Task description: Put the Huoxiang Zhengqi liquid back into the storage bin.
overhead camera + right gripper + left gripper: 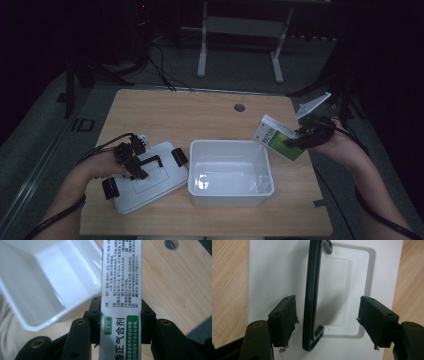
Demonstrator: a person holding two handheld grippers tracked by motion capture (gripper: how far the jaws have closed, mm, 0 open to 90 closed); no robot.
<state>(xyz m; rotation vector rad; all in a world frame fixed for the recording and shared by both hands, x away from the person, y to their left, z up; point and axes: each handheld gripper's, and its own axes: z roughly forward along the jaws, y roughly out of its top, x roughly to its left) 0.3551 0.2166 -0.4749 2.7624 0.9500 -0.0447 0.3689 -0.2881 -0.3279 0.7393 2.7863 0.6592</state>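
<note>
An empty white plastic bin (pixel 231 172) stands in the middle of the wooden table (pixel 200 115). Its white lid (pixel 145 185), with a black handle (pixel 150 161) and black clips, lies flat to the left. My left gripper (pixel 134 162) hovers over the lid, open, its jaws on either side of the raised handle (pixel 313 295) without touching it. My right gripper (pixel 300 139) is shut on a green and white medicine box (pixel 277 136), held in the air just right of the bin's far right corner. The box (pixel 121 300) runs up between the jaws, with the bin (pixel 45 282) to its left.
A round cable hole (pixel 239 107) sits near the table's far edge. Beyond the table are a white frame stand (pixel 240 40) and dark cables on the floor. Bare wood lies behind and to the right of the bin.
</note>
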